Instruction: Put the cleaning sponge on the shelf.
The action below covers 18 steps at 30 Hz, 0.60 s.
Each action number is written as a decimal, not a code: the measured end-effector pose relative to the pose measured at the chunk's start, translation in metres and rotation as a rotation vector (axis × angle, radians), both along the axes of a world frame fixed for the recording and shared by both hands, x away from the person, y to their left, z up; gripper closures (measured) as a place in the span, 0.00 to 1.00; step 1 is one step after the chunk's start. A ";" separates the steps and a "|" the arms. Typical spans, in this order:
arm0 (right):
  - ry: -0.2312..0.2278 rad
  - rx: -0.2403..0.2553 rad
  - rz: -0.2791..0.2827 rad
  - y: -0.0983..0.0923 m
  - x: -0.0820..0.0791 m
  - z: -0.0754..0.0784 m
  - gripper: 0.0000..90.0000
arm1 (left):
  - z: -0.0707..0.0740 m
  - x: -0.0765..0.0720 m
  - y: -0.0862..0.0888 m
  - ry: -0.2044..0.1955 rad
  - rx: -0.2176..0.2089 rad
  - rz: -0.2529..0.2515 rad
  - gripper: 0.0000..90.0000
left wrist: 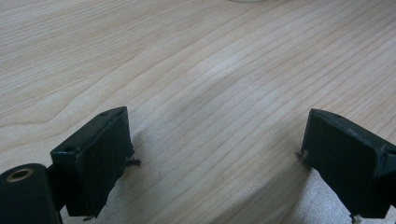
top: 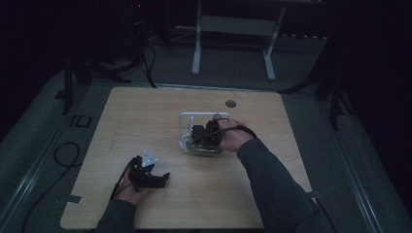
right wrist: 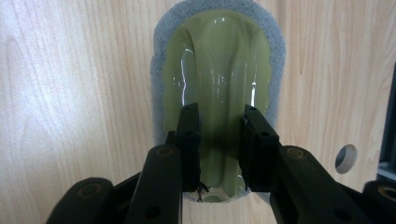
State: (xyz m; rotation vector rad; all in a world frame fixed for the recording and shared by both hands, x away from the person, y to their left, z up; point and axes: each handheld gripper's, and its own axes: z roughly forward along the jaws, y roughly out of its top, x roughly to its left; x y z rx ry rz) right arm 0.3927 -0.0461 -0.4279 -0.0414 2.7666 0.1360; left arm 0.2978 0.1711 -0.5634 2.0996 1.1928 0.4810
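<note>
Sponge point(right wrist: 215, 70) (wrapped, yellow-green) sits between the right gripper's point(right wrist: 219, 140) jaws.

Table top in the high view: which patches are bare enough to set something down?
The wooden table is bare across its far-left part and its near-right edge. The middle is crowded: the right gripper grips a yellowish, grey-rimmed object beside a white frame. The left gripper, jaws apart, occupies the near-left.

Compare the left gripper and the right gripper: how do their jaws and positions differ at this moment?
The left gripper has jaws spread wide over bare table; the right gripper has jaws close together, over a yellow-green, grey-rimmed object. The left sits nearer the person, the right farther out. Both have black jaws.
</note>
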 end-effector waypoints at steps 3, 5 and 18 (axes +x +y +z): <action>-0.010 -0.013 0.005 0.002 0.001 0.000 0.80 | 0.000 0.000 0.000 0.000 0.000 0.000 0.09; -0.013 -0.013 0.019 0.003 0.002 0.000 0.80 | 0.000 0.000 0.000 0.000 0.000 0.000 0.09; -0.028 -0.039 0.027 0.005 0.007 -0.007 0.80 | 0.000 0.000 0.000 0.000 -0.001 0.000 0.09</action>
